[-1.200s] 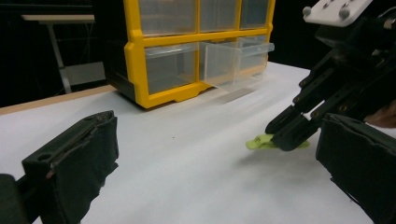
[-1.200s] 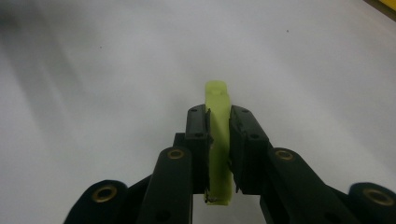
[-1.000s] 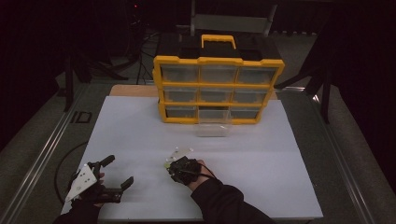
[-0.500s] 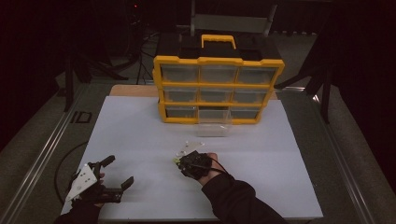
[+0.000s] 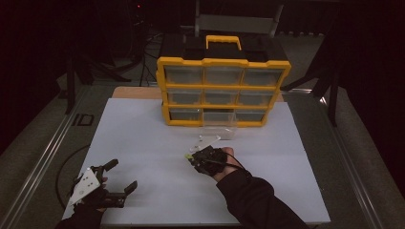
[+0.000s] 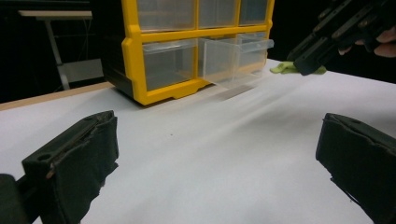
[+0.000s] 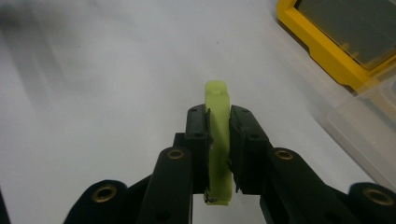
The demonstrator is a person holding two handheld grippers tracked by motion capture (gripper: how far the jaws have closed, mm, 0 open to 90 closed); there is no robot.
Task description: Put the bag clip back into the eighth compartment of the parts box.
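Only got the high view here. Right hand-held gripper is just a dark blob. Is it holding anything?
Observer: Yes. In the right gripper view, the right hand-held gripper is shut on a yellow-green piece, which sticks out past the pads.
Operator: Is one drawer out on the organizer? Hard to read from above.
Observer: The left gripper view shows the clear drawer in the middle of the bottom row pulled out of the yellow organizer, and it looks empty.
Operator: Left side?
Observer: The left hand-held gripper is open, with bare white table between the jaws.
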